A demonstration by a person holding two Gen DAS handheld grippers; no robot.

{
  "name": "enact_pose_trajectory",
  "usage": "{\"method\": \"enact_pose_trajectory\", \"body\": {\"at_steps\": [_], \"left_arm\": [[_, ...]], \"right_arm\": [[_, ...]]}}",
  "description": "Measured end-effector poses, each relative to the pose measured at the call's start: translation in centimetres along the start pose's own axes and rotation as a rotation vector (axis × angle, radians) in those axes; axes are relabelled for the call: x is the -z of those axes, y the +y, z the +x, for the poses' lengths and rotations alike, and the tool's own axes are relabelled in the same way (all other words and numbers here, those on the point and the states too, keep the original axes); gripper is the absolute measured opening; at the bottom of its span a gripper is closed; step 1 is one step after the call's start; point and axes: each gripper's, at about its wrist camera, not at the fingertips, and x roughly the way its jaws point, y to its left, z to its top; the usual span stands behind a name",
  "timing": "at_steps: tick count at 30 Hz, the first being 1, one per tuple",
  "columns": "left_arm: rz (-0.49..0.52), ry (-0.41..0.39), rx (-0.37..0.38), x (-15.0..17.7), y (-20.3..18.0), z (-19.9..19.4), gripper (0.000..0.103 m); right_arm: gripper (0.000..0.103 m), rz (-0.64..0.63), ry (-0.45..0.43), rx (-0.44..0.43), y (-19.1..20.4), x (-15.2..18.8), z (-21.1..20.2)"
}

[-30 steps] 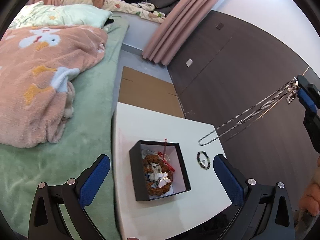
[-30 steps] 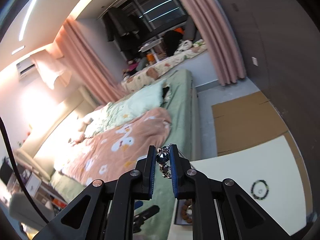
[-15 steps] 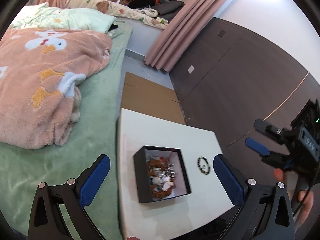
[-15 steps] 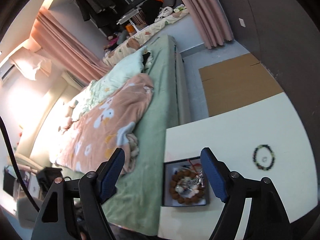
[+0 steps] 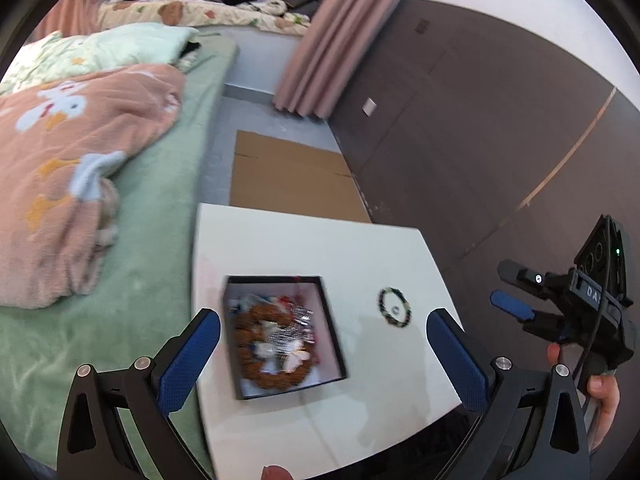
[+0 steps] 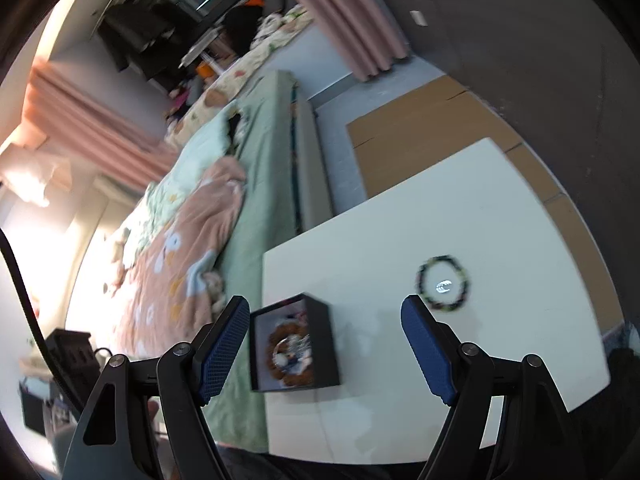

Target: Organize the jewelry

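Observation:
A black box [image 5: 332,320] [image 6: 320,344] sits near the front left of the white table [image 5: 300,248] [image 6: 380,248]. It holds a brown bead bracelet [image 5: 260,376], a silver chain [image 5: 294,318] and other small pieces, all blurred. A dark bead bracelet [image 5: 394,312] [image 6: 424,276] lies to the right of the box, with a small silver ring [image 6: 443,286] inside its loop. My left gripper [image 5: 322,320] stands open above the box, holding nothing. My right gripper [image 6: 326,308] [image 5: 510,290] is open and empty, between the box and the bracelet.
A bed with a green sheet [image 5: 160,240] and a pink blanket [image 5: 60,152] runs along the table's left side. Flat cardboard [image 5: 288,180] lies on the floor beyond the table. A dark panelled wall [image 5: 480,120] stands to the right. A hand [image 5: 604,392] holds the right gripper.
The right gripper was shut on the silver chain held high. It has opened, the chain now lies in the box, and the gripper has dropped towards the table.

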Motion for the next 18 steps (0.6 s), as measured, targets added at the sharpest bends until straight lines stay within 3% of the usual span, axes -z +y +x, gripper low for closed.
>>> {"method": "enact_pose_trajectory", "body": {"at_steps": [10, 12, 18], "left_arm": [[0.081, 0.052, 0.032, 0.5, -5.9, 5.6, 0.1], [0.105, 0.062, 0.03, 0.7, -7.2, 7.0, 0.09], [0.142, 0.144, 0.009, 1.3, -10.1, 12.0, 0.071]], "right_arm": [[0.079, 0.053, 0.012, 0.042, -6.3, -0.9, -0.9], [0.079, 0.057, 0.016, 0.044, -7.3, -0.9, -0.9], [0.079, 0.09, 0.031, 0.046, -10.8, -1.0, -1.3]]}}
